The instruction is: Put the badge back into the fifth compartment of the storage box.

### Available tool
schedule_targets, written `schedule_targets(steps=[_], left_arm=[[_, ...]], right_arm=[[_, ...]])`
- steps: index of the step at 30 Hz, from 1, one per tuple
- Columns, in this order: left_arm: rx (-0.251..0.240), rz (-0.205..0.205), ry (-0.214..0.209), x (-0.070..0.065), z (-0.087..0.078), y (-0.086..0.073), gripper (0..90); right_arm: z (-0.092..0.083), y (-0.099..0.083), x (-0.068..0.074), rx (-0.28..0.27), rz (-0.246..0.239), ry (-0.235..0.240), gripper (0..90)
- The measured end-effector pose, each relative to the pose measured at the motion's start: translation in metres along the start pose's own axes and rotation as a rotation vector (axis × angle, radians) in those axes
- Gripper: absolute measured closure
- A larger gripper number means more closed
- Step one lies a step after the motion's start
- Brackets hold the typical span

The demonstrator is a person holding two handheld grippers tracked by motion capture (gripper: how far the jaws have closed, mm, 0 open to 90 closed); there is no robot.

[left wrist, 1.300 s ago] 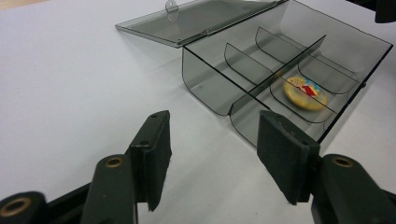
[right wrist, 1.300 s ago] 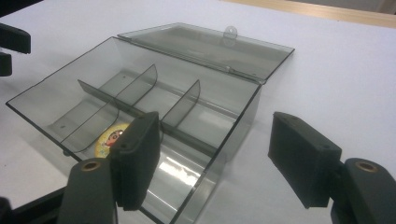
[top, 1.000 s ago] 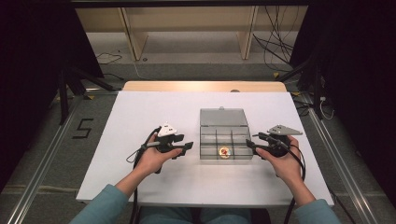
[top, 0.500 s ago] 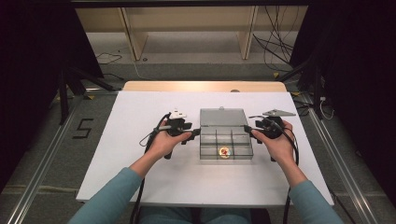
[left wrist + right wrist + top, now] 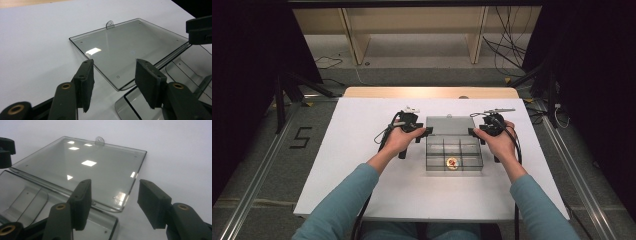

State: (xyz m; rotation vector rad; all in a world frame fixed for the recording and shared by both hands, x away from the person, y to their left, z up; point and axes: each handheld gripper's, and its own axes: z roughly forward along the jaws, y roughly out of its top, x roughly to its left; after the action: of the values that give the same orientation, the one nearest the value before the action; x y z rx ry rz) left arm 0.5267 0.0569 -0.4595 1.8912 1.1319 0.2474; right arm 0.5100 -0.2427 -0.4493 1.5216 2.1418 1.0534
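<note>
Left gripper: your jaws stand apart — straddling the lid's near corner, no squeeze.
Right gripper: jaws just closing, yet apart — nothing pinched.
Box: lid flat open.

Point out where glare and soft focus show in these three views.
Right gripper view: bright square ceiling-light reflections on the open lid; near jaws soft. Left gripper view: one glare patch on the lid, jaws slightly blurred. High view: the white table evenly lit, surroundings dark, the clear box low in contrast.
</note>
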Motion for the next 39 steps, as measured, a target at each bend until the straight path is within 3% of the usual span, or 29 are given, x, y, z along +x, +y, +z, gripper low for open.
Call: schedule_targets(steps=[14, 23, 39], left_arm=[[0.058, -0.034, 0.006, 0.002, 0.014, 0.006, 49.7], [0.088, -0.054, 0.002, 0.004, 0.018, 0.005, 50.7], [0.100, -0.126, -0.034, 0.006, 0.017, 0.005, 54.6]], right_arm=[[0.016, 0.007, -0.007, 0.077, 0.046, -0.005, 47.0], [0.018, 0.010, -0.010, 0.103, 0.074, 0.012, 47.7], [0.021, 0.011, -0.012, 0.119, 0.156, 0.064, 48.9]])
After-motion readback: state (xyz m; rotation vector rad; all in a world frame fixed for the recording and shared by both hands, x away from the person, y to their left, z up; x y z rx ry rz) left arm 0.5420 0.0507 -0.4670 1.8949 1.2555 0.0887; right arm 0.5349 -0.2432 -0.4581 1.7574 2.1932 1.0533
